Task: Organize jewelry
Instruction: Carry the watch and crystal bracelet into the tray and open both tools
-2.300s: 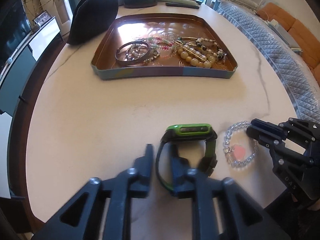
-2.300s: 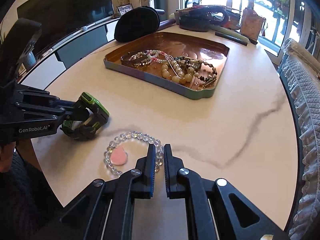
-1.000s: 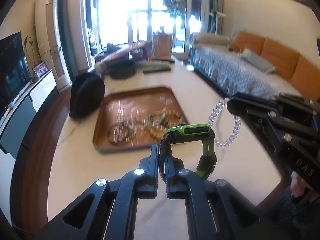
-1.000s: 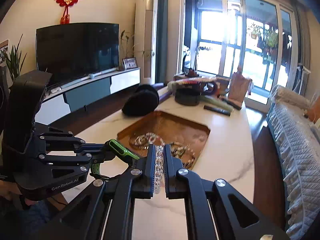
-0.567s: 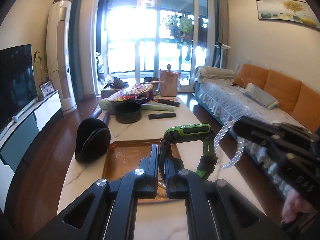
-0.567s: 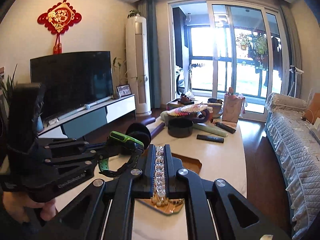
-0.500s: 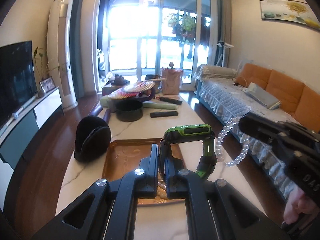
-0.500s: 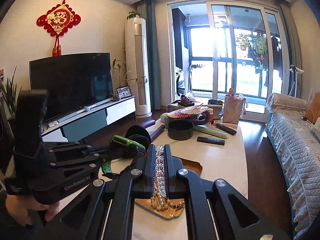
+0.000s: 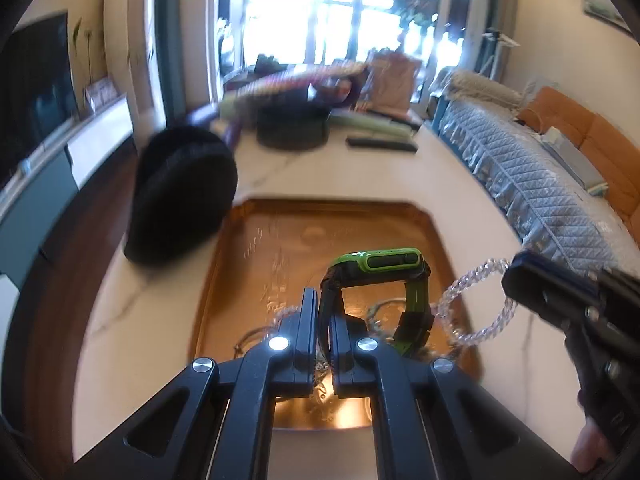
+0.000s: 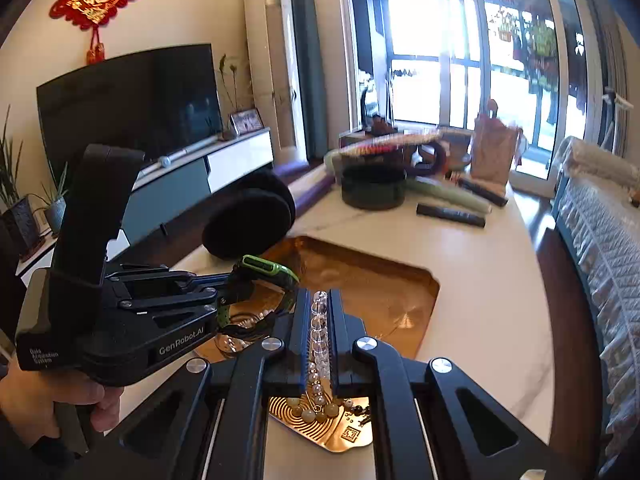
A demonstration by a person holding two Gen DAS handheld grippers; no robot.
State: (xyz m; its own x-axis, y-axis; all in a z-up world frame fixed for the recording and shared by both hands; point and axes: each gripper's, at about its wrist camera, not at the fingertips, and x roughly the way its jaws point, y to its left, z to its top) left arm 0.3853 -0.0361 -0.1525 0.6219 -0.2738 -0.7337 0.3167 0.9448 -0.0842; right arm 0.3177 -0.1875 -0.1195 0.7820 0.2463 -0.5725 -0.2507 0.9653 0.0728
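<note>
My left gripper (image 9: 324, 312) is shut on the strap of a green and black watch (image 9: 380, 264) and holds it in the air above the copper tray (image 9: 248, 248). My right gripper (image 10: 318, 316) is shut on a clear bead bracelet (image 10: 318, 332), also above the tray (image 10: 400, 280). The bracelet (image 9: 472, 304) hangs from the right gripper's tip in the left wrist view, just right of the watch. The watch (image 10: 264, 270) shows at the left gripper's tip in the right wrist view. Bracelets and bead strings (image 10: 316, 404) lie in the tray's near end.
A black round pouch (image 9: 180, 192) stands at the tray's far left corner. A dark bowl (image 10: 374, 188), remotes (image 10: 450, 210) and other clutter sit at the table's far end. A quilted sofa (image 9: 540, 184) runs along the right.
Both grippers have tilted downward and moved forward over the tray. The tray now fills the view below the watch and the bracelet.
</note>
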